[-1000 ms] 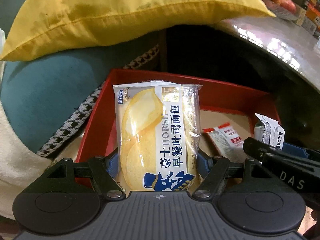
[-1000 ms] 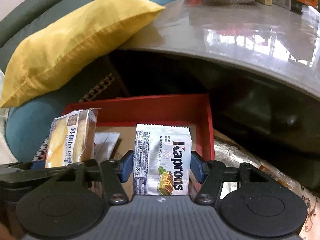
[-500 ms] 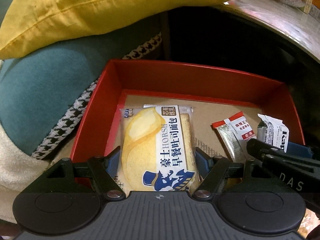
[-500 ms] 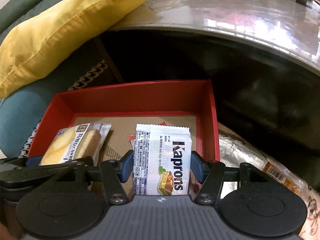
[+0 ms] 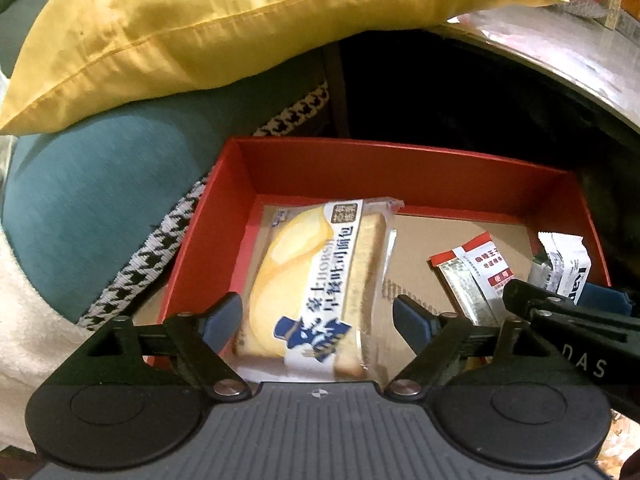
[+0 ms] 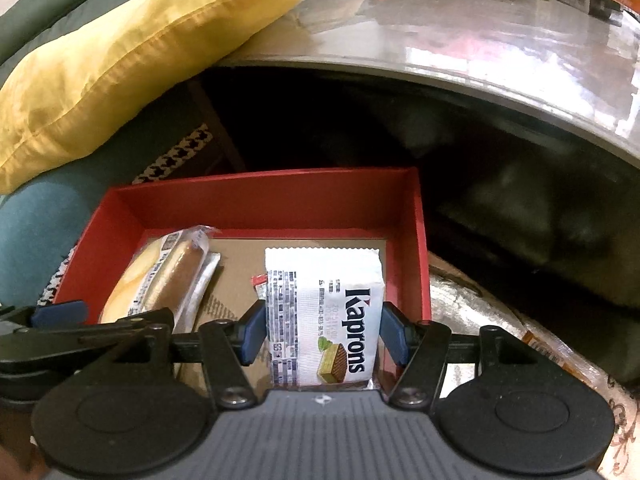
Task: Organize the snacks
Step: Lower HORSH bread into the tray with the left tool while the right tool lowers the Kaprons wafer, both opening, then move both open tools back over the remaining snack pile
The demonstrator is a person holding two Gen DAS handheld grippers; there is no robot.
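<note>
Beside a yellow pillow [image 5: 200,32], left jaws stand wide; right jaws grip the wafer pack [image 6: 324,316].

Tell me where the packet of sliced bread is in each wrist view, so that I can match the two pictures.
Left wrist view: the bread packet lies low in the centre, between the open left gripper's fingers, on the box floor.
Right wrist view: the bread packet is at lower left, in the box's left part.
Shared landmark: the red box, below the yellow pillow.
</note>
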